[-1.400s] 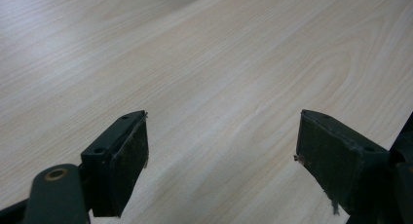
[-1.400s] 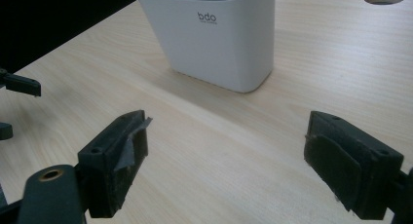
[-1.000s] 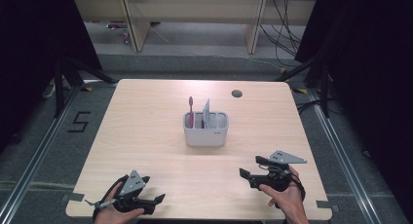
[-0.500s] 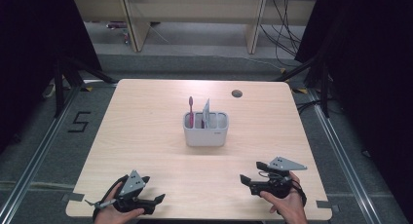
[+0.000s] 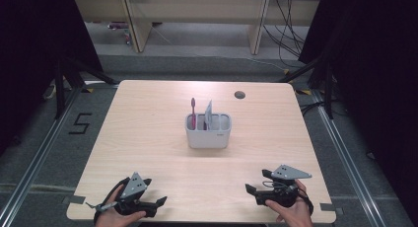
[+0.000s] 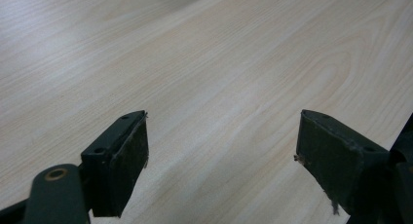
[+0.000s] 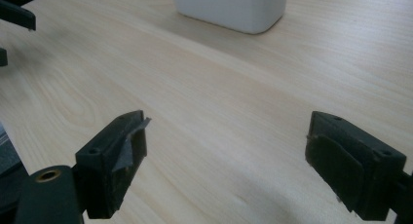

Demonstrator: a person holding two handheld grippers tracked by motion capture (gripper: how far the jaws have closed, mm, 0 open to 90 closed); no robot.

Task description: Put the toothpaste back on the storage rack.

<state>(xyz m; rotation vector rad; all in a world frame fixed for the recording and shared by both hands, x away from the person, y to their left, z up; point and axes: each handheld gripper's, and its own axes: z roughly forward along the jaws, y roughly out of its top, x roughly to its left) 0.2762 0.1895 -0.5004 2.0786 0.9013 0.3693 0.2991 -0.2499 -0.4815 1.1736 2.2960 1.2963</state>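
Black right gripper [image 5: 252,191] lower, nearer edge.

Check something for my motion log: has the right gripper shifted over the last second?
Yes. The right gripper has drawn back toward the table's near edge, away from the white caddy.

**Count on the table**

One wooden table [image 5: 148,138]. One white caddy [image 5: 208,136] near its middle, holding one red toothbrush [image 5: 193,108] and one pale flat item [image 5: 209,112], kind unclear. One round hole [image 5: 240,94] near the far edge. Two grippers at the near edge: left gripper [image 5: 158,202], right gripper [image 5: 252,190].
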